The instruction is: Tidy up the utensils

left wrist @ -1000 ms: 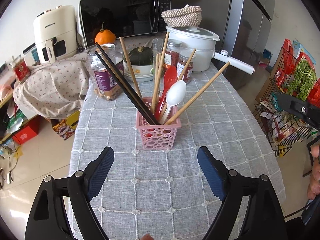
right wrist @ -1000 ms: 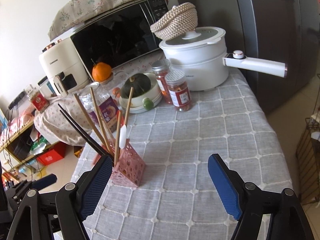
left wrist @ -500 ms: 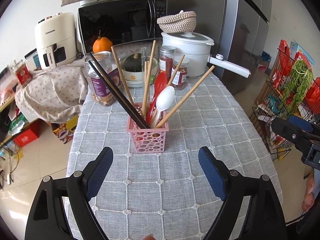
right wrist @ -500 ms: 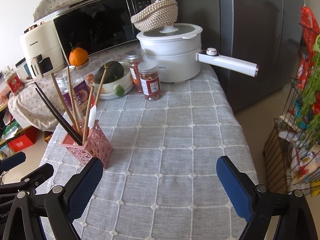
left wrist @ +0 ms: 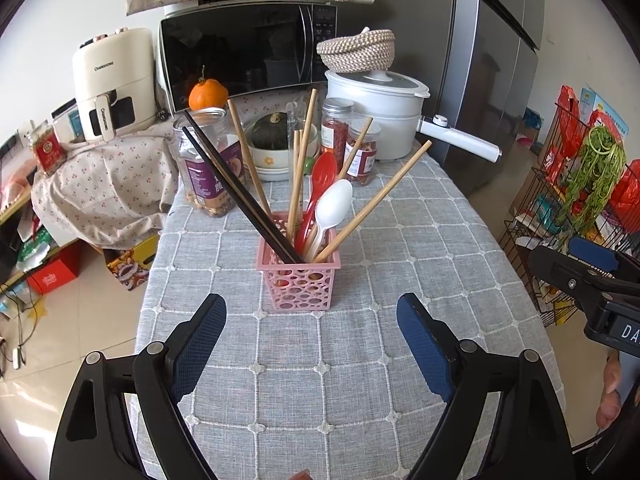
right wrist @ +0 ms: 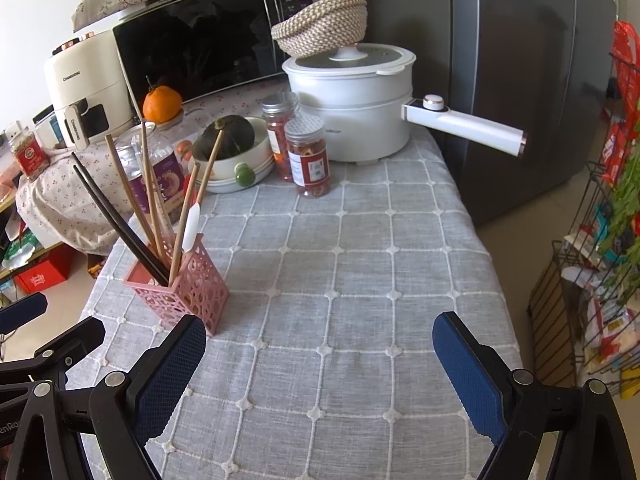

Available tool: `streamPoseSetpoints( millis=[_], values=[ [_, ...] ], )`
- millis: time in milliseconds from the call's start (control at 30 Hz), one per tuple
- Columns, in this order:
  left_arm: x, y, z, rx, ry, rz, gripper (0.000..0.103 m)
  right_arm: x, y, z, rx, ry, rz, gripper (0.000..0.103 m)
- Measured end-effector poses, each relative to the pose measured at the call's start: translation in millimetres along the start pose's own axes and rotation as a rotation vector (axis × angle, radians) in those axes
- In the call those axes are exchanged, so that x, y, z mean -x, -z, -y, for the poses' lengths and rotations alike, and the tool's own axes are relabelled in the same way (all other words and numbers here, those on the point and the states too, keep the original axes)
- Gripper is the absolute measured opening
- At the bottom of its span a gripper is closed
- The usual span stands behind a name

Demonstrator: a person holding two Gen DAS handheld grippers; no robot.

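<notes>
A pink perforated utensil basket [left wrist: 299, 282] stands on the grey checked tablecloth [left wrist: 360, 360]. It holds black chopsticks [left wrist: 236, 192], several wooden chopsticks [left wrist: 372, 206], a red spoon [left wrist: 320, 184] and a white spoon [left wrist: 332, 208]. My left gripper [left wrist: 312, 344] is open and empty, just in front of the basket. In the right wrist view the basket [right wrist: 182, 284] is at the left. My right gripper [right wrist: 320, 360] is open and empty over bare cloth, to the right of the basket. The right gripper's body shows at the left wrist view's right edge [left wrist: 592, 280].
At the table's back stand a white electric pot [right wrist: 352, 96] with a long handle, two spice jars [right wrist: 306, 160], a bowl with a green squash [right wrist: 232, 148], a big jar [left wrist: 208, 168], a microwave [left wrist: 248, 52] and an air fryer [left wrist: 112, 80]. A wire rack [left wrist: 580, 200] is right of the table.
Both grippers have pulled back from the basket and stayed open. The basket and utensils have not moved.
</notes>
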State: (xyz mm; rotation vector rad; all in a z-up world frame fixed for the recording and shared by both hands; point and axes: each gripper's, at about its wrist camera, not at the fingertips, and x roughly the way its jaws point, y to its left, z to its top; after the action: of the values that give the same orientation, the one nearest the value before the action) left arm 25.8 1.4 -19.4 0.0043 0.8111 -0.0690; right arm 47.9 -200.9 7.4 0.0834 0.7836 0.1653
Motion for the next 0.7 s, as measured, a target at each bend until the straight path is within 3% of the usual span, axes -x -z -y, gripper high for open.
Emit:
streamPoseSetpoints(
  millis=[700],
  values=[
    [4.3, -2.8, -1.7, 0.007, -0.010, 0.021, 0.089, -3.0, -0.3, -1.5, 0.000, 0.003, -0.006, 0.095]
  ],
)
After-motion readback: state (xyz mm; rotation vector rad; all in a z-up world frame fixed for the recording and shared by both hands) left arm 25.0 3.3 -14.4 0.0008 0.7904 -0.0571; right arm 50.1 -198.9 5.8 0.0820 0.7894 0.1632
